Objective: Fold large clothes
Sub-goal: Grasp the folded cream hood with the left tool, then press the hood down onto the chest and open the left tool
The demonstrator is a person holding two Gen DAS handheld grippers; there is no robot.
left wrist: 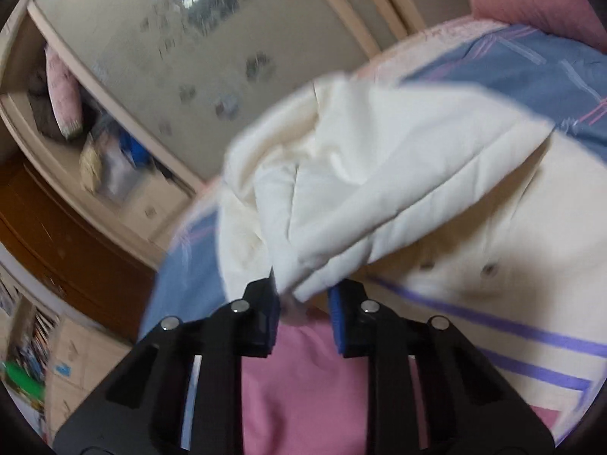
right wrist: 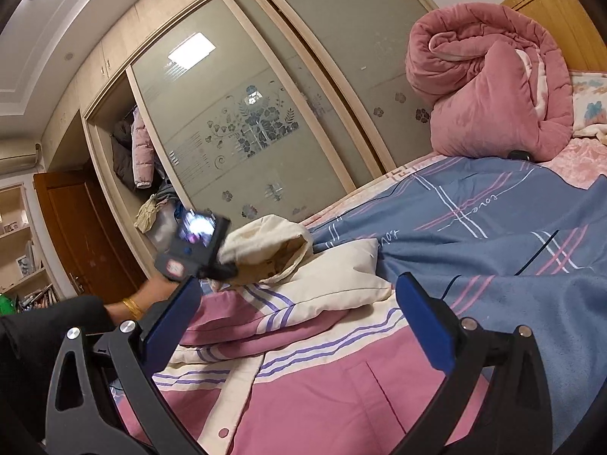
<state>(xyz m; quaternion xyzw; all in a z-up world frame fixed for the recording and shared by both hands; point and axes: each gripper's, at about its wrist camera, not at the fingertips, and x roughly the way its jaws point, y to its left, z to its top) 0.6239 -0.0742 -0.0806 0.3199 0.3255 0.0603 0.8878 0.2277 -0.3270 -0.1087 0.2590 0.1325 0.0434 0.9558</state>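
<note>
A pink and cream jacket (right wrist: 322, 390) with purple stripes lies spread on the bed. Its cream hood (left wrist: 379, 174) is lifted off the bed at the far end. My left gripper (left wrist: 303, 295) is shut on the hood's edge, with cream cloth pinched between its blue pads. In the right wrist view this left gripper (right wrist: 222, 271) shows at the left, holding the hood (right wrist: 273, 242) up, with a hand wearing a gold bracelet (right wrist: 132, 307) behind it. My right gripper (right wrist: 299, 292) hovers over the jacket's body, jaws wide open with nothing between them.
A blue checked sheet (right wrist: 493, 227) covers the bed under and beyond the jacket. A rolled pink quilt (right wrist: 489, 87) sits at the head of the bed. Sliding wardrobe doors (right wrist: 246, 132) run along the far bedside, and a brown door (right wrist: 83, 235) stands at the left.
</note>
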